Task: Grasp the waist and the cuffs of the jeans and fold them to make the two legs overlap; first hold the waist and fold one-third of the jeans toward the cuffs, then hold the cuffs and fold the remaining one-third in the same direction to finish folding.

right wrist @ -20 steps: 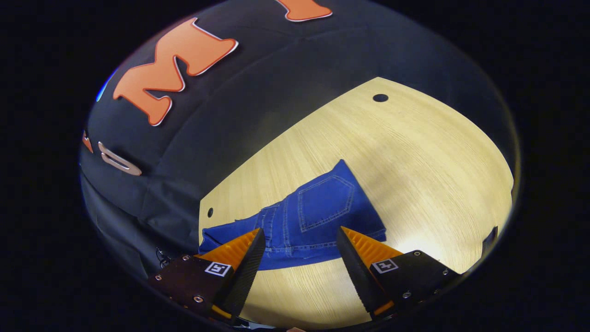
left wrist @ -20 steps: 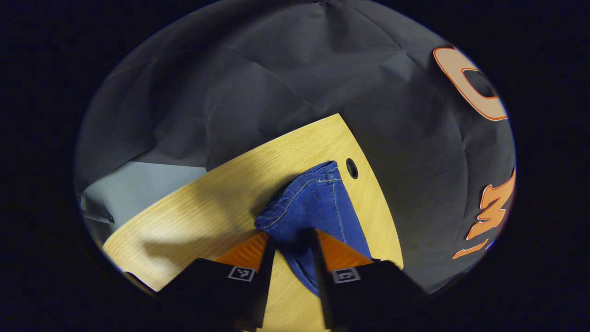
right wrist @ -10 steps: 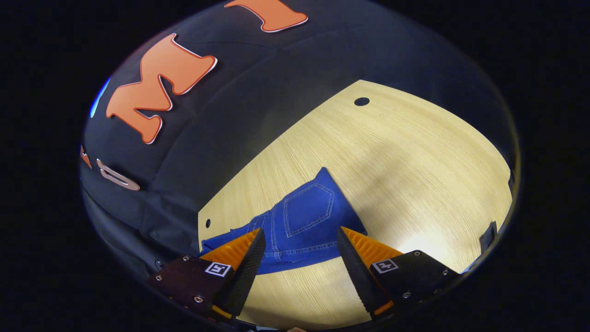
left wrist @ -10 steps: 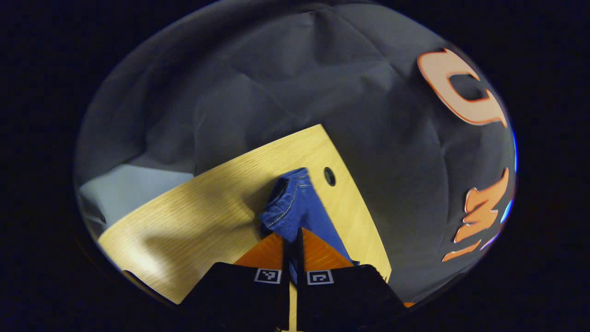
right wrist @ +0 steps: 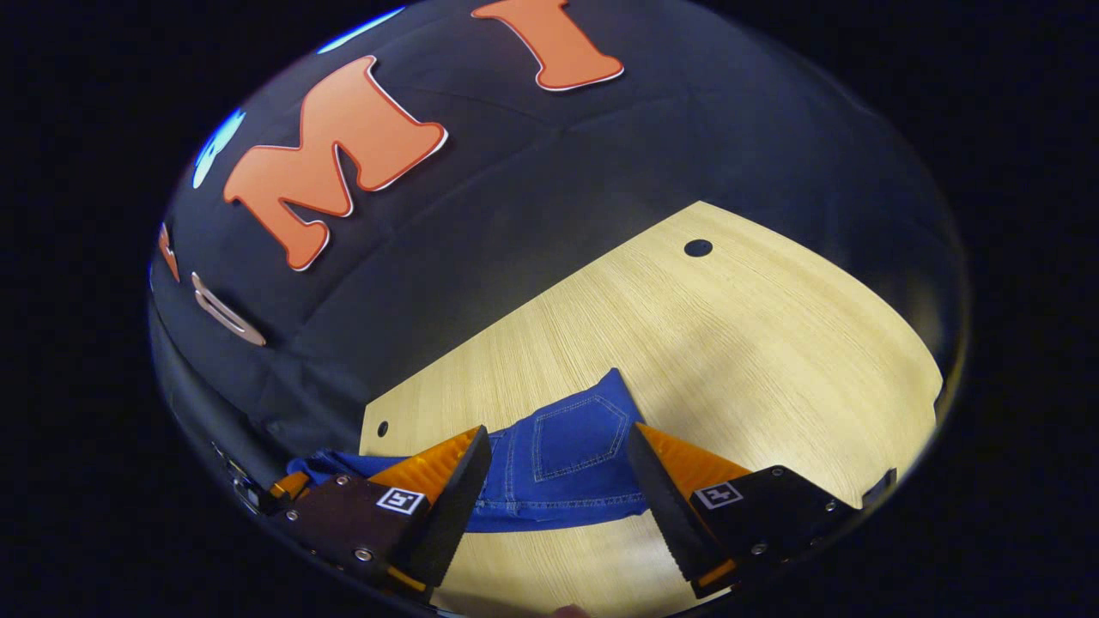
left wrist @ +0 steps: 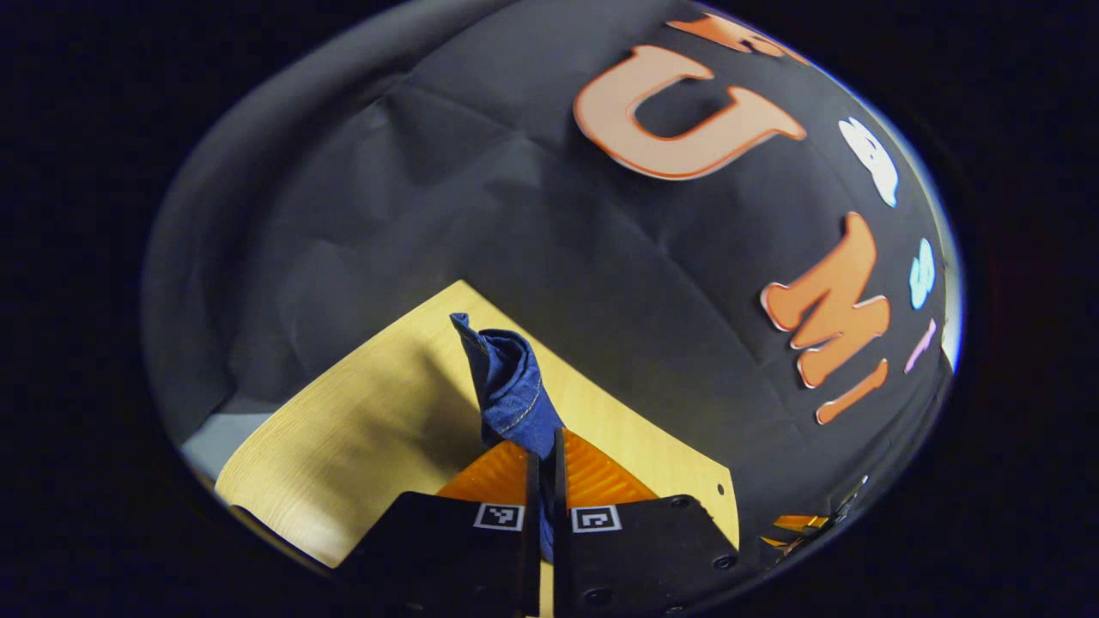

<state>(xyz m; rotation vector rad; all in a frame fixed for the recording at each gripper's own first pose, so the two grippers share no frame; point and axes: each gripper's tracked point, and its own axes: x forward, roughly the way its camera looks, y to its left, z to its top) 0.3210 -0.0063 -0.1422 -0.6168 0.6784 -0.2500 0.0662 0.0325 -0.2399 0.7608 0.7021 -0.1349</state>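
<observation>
Left tool: clenched on a bunched fold of the jeans; its 2 fingers stand almost together with denim pinched between them, seen at 6 o'clock in the left gripper view.
Held denim: it rises from the pinch toward 12 o'clock as a narrow, twisted roll with a seam line along it, lifted off the table.
Right tool: released; its 2 fingers stand well apart at 6 o'clock in the right gripper view, with nothing between them but the jeans lying beyond.
Jeans on the table: in the right gripper view the seat part lies flat on the table, back pocket facing up, between the 2 fingers of the right tool; the cloth stretches away toward 9 o'clock, behind the left-hand finger.
Contact, right side: cannot tell whether the right tool's fingertips touch the denim or hang just above it.
Other tool, far off: at 8 o'clock in the right gripper view a small part of another tool shows beside the far end of the denim.
Table: light wood grain, with 1 round hole toward 1 o'clock and 1 smaller hole at 9 o'clock near the edge, both in the right gripper view.
Wall: black cloth hangs behind the table on both sides.
</observation>
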